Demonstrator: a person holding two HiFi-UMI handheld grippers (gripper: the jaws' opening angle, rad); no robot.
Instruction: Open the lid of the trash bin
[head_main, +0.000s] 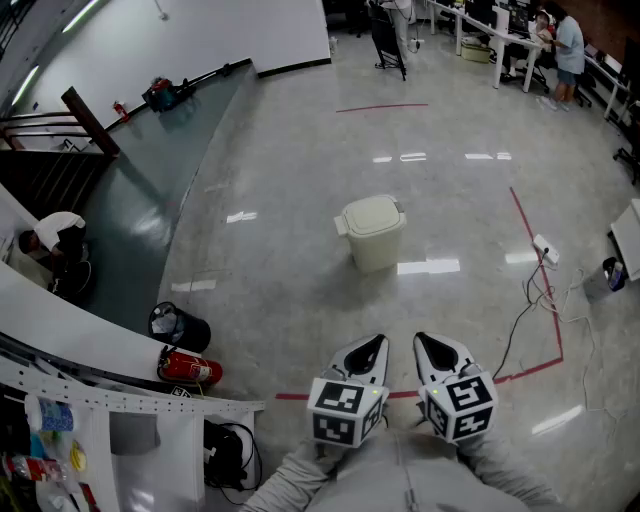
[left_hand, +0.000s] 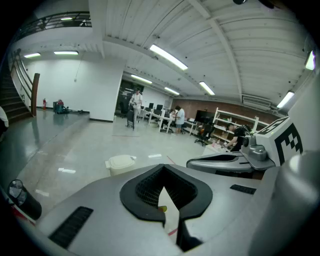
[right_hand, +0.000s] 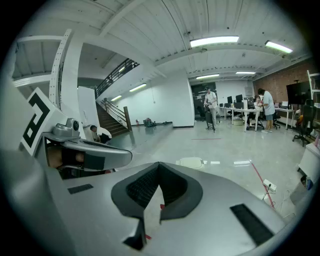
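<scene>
Approaching step: trash bin stands far ahead on the floor, lid down. Left hand-held gripper and right hand-held gripper, both pressed together and empty, should spread before hooking the lid's edge.

fire extinguisher near black bucket | power strip beside red tape line

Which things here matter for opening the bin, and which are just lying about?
For the job:
trash bin, lid, left gripper, right gripper.

Just lying about:
fire extinguisher, black bucket, power strip, red floor tape.
</scene>
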